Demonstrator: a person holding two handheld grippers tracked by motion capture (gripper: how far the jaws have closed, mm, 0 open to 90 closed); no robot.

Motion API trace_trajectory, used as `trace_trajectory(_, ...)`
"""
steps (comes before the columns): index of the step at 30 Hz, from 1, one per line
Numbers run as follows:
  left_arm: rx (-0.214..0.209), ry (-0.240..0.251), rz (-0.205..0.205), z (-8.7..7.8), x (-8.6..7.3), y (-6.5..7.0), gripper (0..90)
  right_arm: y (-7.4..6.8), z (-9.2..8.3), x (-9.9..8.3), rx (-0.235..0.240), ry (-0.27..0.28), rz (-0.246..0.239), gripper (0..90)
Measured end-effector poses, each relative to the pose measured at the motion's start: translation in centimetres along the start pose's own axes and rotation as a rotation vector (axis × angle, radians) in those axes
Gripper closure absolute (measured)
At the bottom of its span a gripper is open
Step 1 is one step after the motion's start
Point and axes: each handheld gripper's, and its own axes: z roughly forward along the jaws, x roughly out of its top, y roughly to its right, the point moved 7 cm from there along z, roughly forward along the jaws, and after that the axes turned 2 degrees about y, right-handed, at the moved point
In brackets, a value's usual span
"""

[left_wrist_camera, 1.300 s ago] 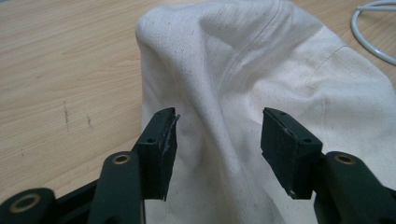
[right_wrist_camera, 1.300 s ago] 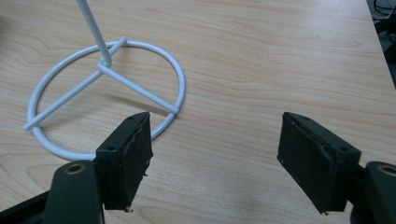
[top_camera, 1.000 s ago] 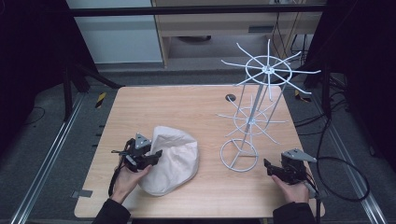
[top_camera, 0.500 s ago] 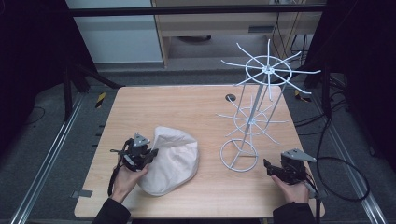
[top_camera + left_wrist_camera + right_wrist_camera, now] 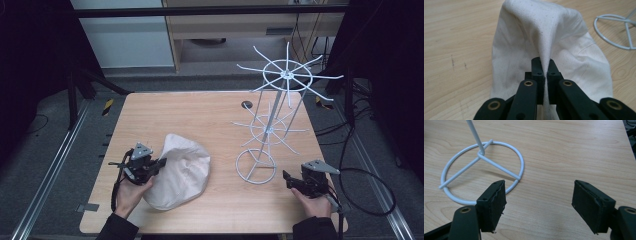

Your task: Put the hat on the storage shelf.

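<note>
The cloth hat (image 5: 181,171) lies on the near left part of the worktop (image 5: 210,115), a soft, off-white, domed heap of woven fabric with fine dark flecks in the weave; in the left tool view the hat (image 5: 554,37) rises in a tall crease that runs straight down into the jaws, with a faint stitched seam curving over its right side; its lower edge spreads flat on the wood. The left tool (image 5: 159,163) is clenched on that fold at the hat's left side, its jaws having just been closing with the cloth between them; in its own view the left tool (image 5: 543,72) shows two black, matt jaw blocks pressed together with only the fabric between.

The right tool (image 5: 286,179) rests near the right front corner, released; in its own view the right tool (image 5: 539,202) has ribbed black pads standing wide apart over bare wood.

The wire rack (image 5: 272,107) is thin white rod: a ring base (image 5: 482,171) with cross spokes, an upright stem, and two tiers of radiating prongs, the upper one wider; the base stands just beside the hat's right edge, and just ahead of the right tool.

The worktop is pale wood grain with rounded corners and a small dark grommet (image 5: 246,105) toward the back; the far half is open; the front edge runs close below both hands.
</note>
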Motion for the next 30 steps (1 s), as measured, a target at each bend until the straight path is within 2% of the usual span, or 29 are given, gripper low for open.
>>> trace_trajectory(5,-0.008,0.082,-0.001,-1.7,1.2,0.2,88.3,-0.1,-0.1,0.2,0.012,0.012,0.006,26.9)
trace_trajectory(8,-0.012,0.104,0.003,-2.3,1.5,0.3,88.4,-0.1,-0.1,0.2,0.014,0.015,0.009,26.7)
trace_trajectory(10,-0.015,0.146,-0.006,-3.3,2.1,0.2,88.4,-0.1,-0.1,0.2,0.016,0.017,0.004,26.7)
trace_trajectory(11,-0.015,0.146,-0.006,-3.3,2.1,0.2,88.4,-0.1,-0.1,0.2,0.016,0.017,0.004,26.7)
trace_trajectory(17,-0.022,0.244,-0.022,-5.8,3.4,-0.1,88.4,-0.1,-0.1,0.2,0.013,0.018,0.006,26.5)
trace_trajectory(29,-0.039,0.400,-0.024,-9.9,5.2,0.0,88.4,-0.1,-0.1,0.1,0.001,0.020,-0.009,26.2)
trace_trajectory(30,-0.039,0.400,-0.024,-9.9,5.2,0.0,88.4,-0.1,-0.1,0.1,0.001,0.020,-0.008,26.2)
